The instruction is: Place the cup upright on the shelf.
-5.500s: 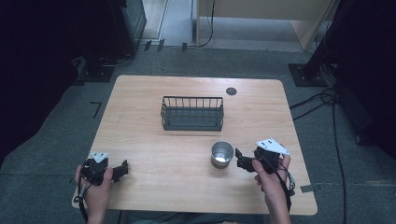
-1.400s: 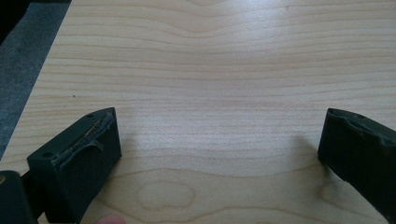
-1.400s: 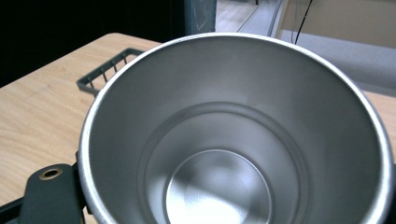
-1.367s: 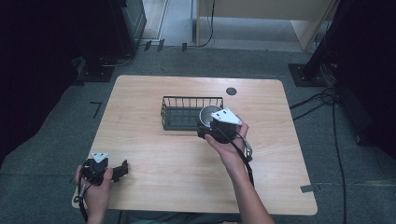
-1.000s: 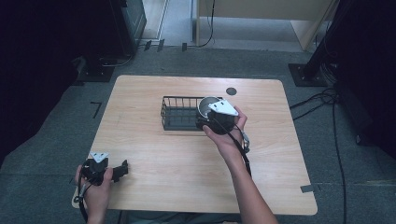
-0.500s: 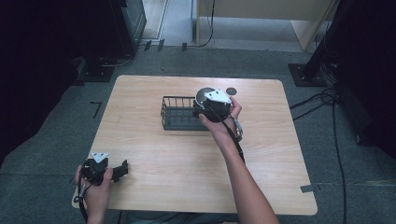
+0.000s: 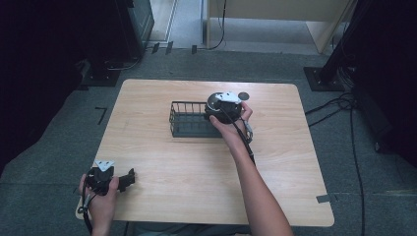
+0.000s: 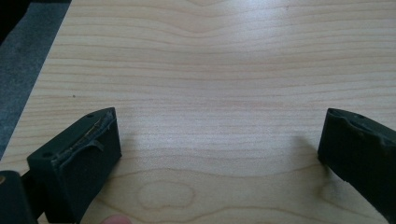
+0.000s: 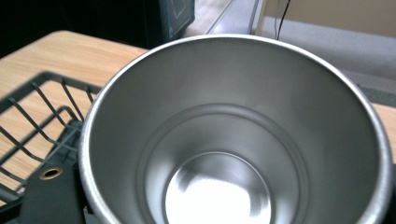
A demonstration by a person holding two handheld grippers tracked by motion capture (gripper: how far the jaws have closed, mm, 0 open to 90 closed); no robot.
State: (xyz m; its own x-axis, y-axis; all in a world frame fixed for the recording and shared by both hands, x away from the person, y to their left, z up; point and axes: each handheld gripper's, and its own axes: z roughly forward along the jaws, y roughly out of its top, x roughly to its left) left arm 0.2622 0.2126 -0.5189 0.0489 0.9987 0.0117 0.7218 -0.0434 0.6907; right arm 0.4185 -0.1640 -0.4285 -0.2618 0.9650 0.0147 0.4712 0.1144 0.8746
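Note:
A shiny metal cup (image 9: pixel 233 140) looms close in the right gripper view, its mouth facing the camera and nothing inside. My right gripper (image 7: pixel 216 105) is shut on it and holds it over the right end of the black wire basket (image 7: pixel 189 120), which stands at the middle back of the wooden table (image 7: pixel 196 167). In the high view the gripper and hand hide most of the cup. The basket's wires (image 9: pixel 32 126) show just left of the cup. My left gripper (image 7: pixel 129 178) rests near the front left corner, jaws open (image 8: pixel 219 149) over bare wood.
A small dark round disc (image 7: pixel 244 95) is set in the table just behind the right hand. Black cables (image 7: pixel 344 105) and a stand base (image 7: pixel 322 78) lie on the floor to the right. Dark equipment stands beyond the back left.
The right gripper picked the cup up from the front right of the table and carried it back and left to the basket's right end. The left gripper has stayed put.

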